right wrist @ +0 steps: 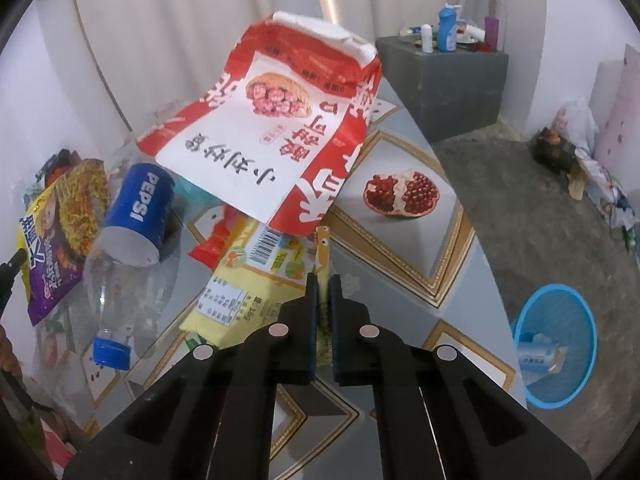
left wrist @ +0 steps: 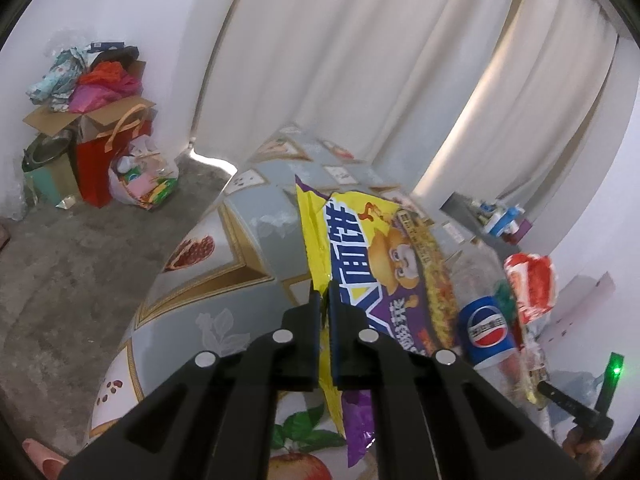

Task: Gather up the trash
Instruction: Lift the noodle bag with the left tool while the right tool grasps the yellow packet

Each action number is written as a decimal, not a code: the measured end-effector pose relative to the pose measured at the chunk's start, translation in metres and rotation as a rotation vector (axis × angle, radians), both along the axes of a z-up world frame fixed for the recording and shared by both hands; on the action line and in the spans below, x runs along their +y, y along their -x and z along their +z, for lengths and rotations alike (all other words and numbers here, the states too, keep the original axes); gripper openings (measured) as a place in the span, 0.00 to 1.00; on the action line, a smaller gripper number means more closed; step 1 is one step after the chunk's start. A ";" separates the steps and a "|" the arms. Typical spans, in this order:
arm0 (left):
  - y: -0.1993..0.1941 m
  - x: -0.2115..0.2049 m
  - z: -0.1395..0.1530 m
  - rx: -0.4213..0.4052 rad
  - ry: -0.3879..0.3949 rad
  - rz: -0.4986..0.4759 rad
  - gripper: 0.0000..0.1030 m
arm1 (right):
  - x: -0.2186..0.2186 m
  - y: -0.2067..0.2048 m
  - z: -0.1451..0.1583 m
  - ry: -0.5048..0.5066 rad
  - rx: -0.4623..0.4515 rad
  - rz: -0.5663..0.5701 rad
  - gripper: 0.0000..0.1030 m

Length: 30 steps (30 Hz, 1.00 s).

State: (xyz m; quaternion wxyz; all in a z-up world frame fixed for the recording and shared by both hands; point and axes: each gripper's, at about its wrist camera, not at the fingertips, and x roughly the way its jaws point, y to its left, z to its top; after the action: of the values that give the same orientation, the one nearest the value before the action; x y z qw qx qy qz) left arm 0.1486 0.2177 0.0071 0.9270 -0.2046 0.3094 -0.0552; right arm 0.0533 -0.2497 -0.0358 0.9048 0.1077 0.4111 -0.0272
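I see the tabletop, fruit-print cover, with trash piled on it. Landmark: the Pepsi bottle, lying on its side on the tabletop. Purple-yellow noodle bag sits left of the bottle; my left tongs are clamped tight on its yellow edge. Red-white bag is up above and right of the bottle. Yellow packet lies right of the bottle, under the red-white bag; my right tongs are pinched closed on its corner. Blue bin is on the floor, far right of the bottle.
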 end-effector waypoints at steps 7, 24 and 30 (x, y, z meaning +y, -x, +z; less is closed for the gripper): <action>0.016 0.001 0.031 -0.089 0.043 -0.036 0.02 | -0.007 0.015 0.017 -0.014 -0.053 -0.002 0.03; 0.066 -0.024 0.113 -0.313 0.057 -0.160 0.02 | -0.027 0.058 0.056 -0.048 -0.204 -0.032 0.02; 0.074 -0.056 0.137 -0.366 0.034 -0.257 0.02 | -0.055 0.084 0.066 -0.061 -0.263 -0.105 0.02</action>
State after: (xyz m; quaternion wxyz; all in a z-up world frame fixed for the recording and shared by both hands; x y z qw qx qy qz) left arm 0.0747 0.1613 0.1443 0.9494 -0.1657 0.1587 -0.2145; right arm -0.0305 -0.3043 0.0301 0.9444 0.1593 0.2835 -0.0475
